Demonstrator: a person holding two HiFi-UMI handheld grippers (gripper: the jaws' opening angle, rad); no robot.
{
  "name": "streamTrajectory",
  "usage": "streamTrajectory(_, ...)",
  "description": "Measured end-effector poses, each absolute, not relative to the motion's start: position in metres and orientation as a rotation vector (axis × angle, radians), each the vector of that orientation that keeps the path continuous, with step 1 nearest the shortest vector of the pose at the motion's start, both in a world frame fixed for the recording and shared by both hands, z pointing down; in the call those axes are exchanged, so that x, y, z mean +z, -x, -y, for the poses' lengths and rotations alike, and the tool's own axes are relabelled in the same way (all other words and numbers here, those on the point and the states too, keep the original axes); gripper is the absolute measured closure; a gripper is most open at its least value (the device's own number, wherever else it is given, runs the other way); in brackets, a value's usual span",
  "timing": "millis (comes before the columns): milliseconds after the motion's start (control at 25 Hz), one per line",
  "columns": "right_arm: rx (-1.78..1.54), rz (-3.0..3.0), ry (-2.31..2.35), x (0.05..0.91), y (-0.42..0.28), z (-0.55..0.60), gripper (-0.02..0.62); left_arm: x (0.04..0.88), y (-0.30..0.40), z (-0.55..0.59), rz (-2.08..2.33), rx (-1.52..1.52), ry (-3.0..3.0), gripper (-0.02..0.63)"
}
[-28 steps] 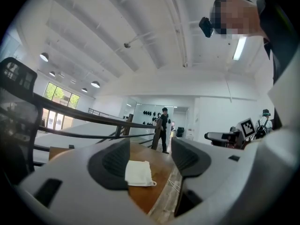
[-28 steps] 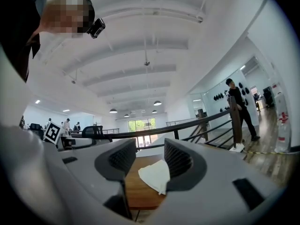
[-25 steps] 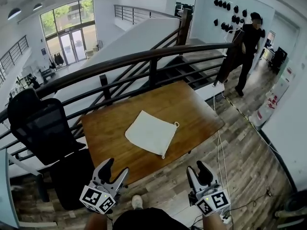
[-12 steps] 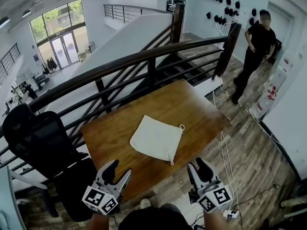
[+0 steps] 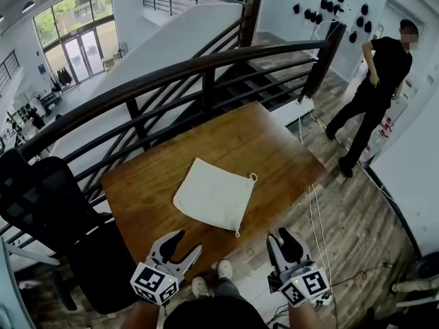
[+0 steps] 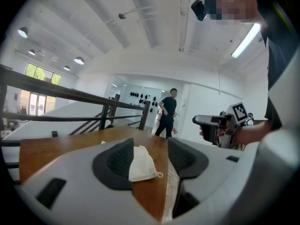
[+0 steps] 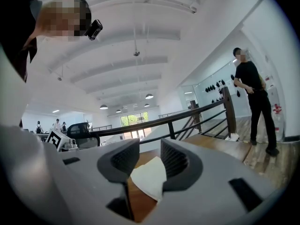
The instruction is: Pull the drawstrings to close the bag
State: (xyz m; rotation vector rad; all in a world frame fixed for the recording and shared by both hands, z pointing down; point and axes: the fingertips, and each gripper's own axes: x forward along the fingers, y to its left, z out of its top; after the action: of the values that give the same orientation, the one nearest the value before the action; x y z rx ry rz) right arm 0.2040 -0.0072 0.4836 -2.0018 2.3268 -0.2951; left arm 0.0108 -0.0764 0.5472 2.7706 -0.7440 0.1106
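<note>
Wood flooring (image 5: 357, 218) ran round a brown wooden table (image 5: 274, 142) that stood against a dark stair railing (image 5: 206, 74), with a black chair (image 5: 41, 204) off its left end and white cables (image 5: 317, 218) trailing on the floor at its right. On the table, somewhat toward the near edge, a cream bag (image 5: 212, 197) lay flat, its drawstring loop (image 5: 252, 177) sticking out at the right corner and a short cord end (image 5: 237, 233) at the nearest corner. Both grippers hung short of the near edge and well apart from the bag. The left gripper (image 5: 186, 244) had its jaws wide and closing, touching nothing; in the left gripper view the bag (image 6: 140, 164) showed far off through the gap, with the right gripper (image 6: 213, 125) off to the side. The right gripper (image 5: 280, 238) had narrower jaws, also closing and also on nothing, and in the right gripper view the bag (image 7: 149, 176) again lay beyond them on the table. A person (image 5: 381, 81) in black stood on the floor past the table's far right corner.
</note>
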Motion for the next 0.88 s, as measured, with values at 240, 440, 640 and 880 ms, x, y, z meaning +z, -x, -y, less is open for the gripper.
streamTrajectory(240,-0.376,-2.315,2.052,0.484,-0.222,0.010,0.462,0.565,-0.046,0.079,0.665,0.249,-2.724,0.374)
streamTrajectory(440,-0.424,-2.333,2.099,0.511,-0.252,0.012,0.465,0.614,-0.097,0.083,0.671,0.417,-2.674,0.391)
streamTrajectory(640,-0.448,-2.284,2.143,0.506,-0.270,-0.001,0.468,0.643,-0.131,0.064,0.583,0.546,-2.623,0.391)
streamTrajectory(880,-0.459,-2.264,2.193,0.511,-0.284,-0.011,0.468,0.692,-0.164,0.061,0.537,0.715,-2.468,0.391)
